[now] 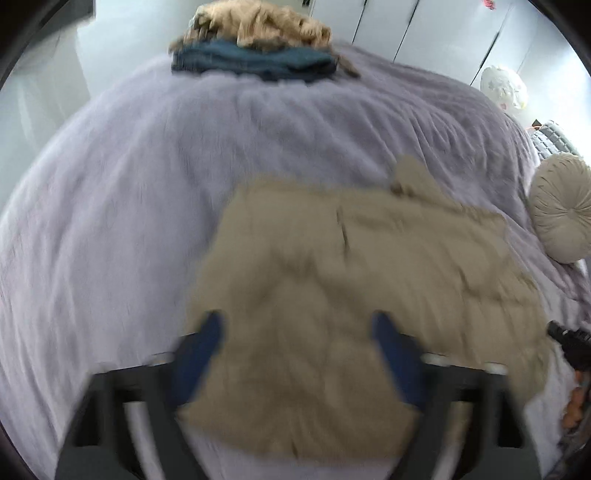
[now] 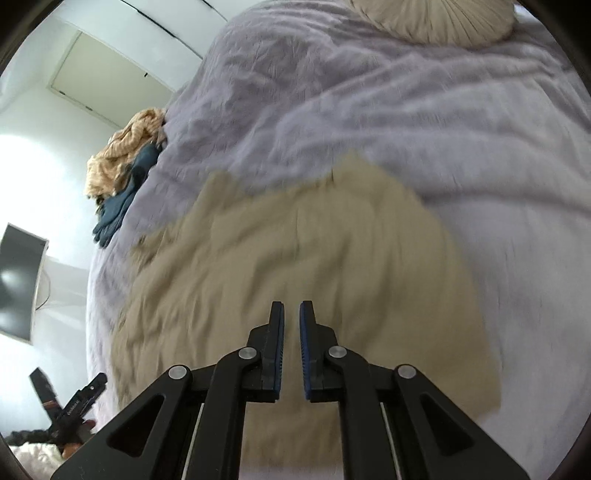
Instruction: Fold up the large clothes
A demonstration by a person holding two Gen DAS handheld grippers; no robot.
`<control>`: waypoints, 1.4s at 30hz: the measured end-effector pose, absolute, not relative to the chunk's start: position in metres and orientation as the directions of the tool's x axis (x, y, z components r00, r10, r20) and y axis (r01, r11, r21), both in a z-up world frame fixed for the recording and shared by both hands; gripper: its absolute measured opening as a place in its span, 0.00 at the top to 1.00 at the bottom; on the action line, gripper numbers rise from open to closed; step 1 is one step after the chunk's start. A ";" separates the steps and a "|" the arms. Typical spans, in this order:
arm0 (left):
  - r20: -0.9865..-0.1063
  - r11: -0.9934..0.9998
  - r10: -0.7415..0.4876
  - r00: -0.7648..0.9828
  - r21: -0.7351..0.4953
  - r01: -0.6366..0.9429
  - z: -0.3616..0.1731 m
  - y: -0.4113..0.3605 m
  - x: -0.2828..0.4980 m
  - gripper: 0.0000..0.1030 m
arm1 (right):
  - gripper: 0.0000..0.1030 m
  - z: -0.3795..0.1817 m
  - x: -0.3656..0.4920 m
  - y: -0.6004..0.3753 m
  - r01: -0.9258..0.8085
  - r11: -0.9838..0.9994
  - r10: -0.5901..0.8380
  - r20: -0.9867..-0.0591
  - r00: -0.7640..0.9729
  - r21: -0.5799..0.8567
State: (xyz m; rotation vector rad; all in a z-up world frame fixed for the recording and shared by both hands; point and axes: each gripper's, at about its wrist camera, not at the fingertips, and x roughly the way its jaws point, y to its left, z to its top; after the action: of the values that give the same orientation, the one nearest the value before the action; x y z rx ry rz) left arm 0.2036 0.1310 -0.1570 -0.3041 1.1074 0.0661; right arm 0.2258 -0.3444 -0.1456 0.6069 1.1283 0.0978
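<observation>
A tan garment (image 1: 351,266) lies spread on a lavender bed cover (image 1: 147,166); it also shows in the right wrist view (image 2: 295,251). My left gripper (image 1: 299,325) hovers over its near edge, jaws wide open and empty, blurred by motion. My right gripper (image 2: 291,314) is above the garment's near part, its blue-padded fingers (image 2: 306,343) a narrow gap apart with nothing between them. The left gripper's tip shows at the lower left of the right wrist view (image 2: 79,402).
A stack of clothes, a tan knit (image 1: 266,22) on a teal garment (image 1: 255,61), sits at the bed's far edge. A round pleated cushion (image 1: 563,210) lies at the right. White wardrobe doors (image 1: 443,29) stand behind. A dark monitor (image 2: 18,280) hangs left.
</observation>
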 end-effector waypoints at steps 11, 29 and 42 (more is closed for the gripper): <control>-0.881 0.898 -0.219 0.419 -0.350 -0.266 -0.189 0.116 0.136 0.01 | 0.20 -0.175 0.140 -0.330 0.316 0.720 0.494 -0.776 0.392 0.618; -0.761 0.647 -0.375 0.530 -0.624 -0.438 -0.255 0.145 0.122 0.01 | 0.20 -0.268 0.128 -0.340 0.464 0.325 0.674 -0.546 0.498 0.824; -0.714 0.487 -0.415 0.563 -0.698 -0.526 -0.273 0.144 0.148 0.41 | 0.56 -0.309 0.150 -0.331 0.495 -0.020 0.696 -0.343 0.631 0.869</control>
State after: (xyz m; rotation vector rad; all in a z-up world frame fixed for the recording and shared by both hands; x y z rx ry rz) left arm 0.1483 0.1441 -0.2733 -1.1141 1.0274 0.0838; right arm 0.1501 -0.3307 -0.3094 1.6699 0.9906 0.2123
